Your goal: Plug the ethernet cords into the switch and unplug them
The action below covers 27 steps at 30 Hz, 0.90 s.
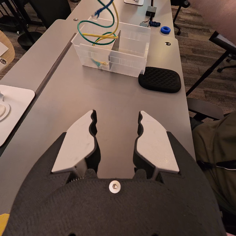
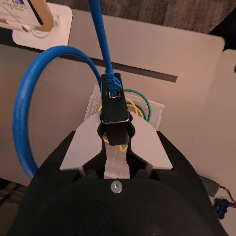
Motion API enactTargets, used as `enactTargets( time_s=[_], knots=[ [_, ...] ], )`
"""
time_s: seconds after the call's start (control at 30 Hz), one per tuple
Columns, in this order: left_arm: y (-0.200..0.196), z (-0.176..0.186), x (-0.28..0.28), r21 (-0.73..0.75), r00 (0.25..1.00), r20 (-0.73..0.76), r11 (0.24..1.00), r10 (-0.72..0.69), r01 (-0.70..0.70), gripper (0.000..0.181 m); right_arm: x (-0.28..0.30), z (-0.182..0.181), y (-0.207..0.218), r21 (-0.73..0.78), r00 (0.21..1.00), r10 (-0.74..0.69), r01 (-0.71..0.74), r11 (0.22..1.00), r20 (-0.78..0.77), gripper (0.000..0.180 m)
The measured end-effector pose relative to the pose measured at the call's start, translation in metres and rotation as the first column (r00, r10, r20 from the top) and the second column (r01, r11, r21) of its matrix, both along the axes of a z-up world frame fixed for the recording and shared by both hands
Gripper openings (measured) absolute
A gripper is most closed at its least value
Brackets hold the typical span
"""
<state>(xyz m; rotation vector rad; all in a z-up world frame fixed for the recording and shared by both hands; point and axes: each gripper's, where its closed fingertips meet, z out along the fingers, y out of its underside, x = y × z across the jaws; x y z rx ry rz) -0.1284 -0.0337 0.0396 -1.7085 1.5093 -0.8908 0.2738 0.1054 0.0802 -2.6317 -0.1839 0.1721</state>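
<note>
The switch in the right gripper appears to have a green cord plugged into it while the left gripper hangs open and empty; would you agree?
Not quite: the cord plugged into the switch is blue, as the right wrist view shows. The rest holds: the right gripper grips the switch, and the left gripper is open and empty.

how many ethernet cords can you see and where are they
3. The blue cord is plugged into the switch held by the right gripper. The yellow cord and green cord hang into the clear bin. More may be hidden.
</note>
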Motion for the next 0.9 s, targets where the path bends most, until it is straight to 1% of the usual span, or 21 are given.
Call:
enactTargets(
  time_s=[0.1, 0.17, 0.23, 0.37, 0.43, 0.5, 0.63, 0.7, 0.77, 0.9],
  knots=[
    [-0.001, -0.001, 0.002, 0.005, 1.0, -0.008, 1.0, -0.006, 0.006, 0.062, 0.002, -0.025, 0.003, 0.026, 1.0, 0.013, -0.013, 1.0, -0.024, 0.034],
    [-0.003, -0.001, 0.003, 0.006, 1.0, -0.008, 1.0, -0.011, 0.011, 0.062, -0.002, -0.039, 0.007, 0.059, 0.998, 0.055, -0.052, 0.997, -0.035, 0.033],
    [-0.004, -0.001, 0.003, 0.008, 1.0, -0.009, 1.0, -0.015, 0.015, 0.062, -0.009, -0.057, 0.006, 0.043, 0.992, 0.129, -0.128, 0.991, -0.017, 0.033],
    [-0.004, -0.003, 0.004, 0.009, 1.0, -0.017, 1.0, -0.018, 0.018, 0.062, -0.024, -0.089, 0.007, -0.014, 0.954, 0.286, -0.286, 0.958, 0.089, 0.033],
    [-0.004, -0.005, 0.005, 0.007, 1.0, -0.024, 1.0, -0.018, 0.018, 0.062, -0.031, -0.106, 0.005, -0.081, 0.911, 0.38, -0.371, 0.925, 0.159, 0.034],
    [-0.003, -0.007, 0.005, 0.005, 0.999, -0.032, 1.0, -0.018, 0.019, 0.062, -0.037, -0.121, 0.004, -0.159, 0.88, 0.436, -0.411, 0.898, 0.188, 0.033],
    [-0.003, -0.01, 0.007, -0.001, 0.999, -0.046, 1.0, -0.023, 0.023, 0.062, -0.042, -0.149, 0.0, -0.305, 0.842, 0.495, -0.423, 0.853, 0.214, 0.033],
    [-0.004, -0.012, 0.007, -0.002, 0.998, -0.054, 1.0, -0.027, 0.027, 0.062, -0.043, -0.154, 0.0, -0.33, 0.838, 0.501, -0.421, 0.845, 0.215, 0.034],
    [-0.005, -0.013, 0.008, -0.003, 0.998, -0.061, 1.0, -0.031, 0.031, 0.062, -0.044, -0.157, -0.001, -0.331, 0.85, 0.486, -0.408, 0.851, 0.202, 0.034],
    [-0.003, -0.009, 0.005, -0.008, 0.999, -0.052, 1.0, -0.013, 0.012, 0.062, -0.046, -0.148, -0.008, -0.302, 0.838, 0.504, -0.435, 0.848, 0.209, 0.035]
  ],
)
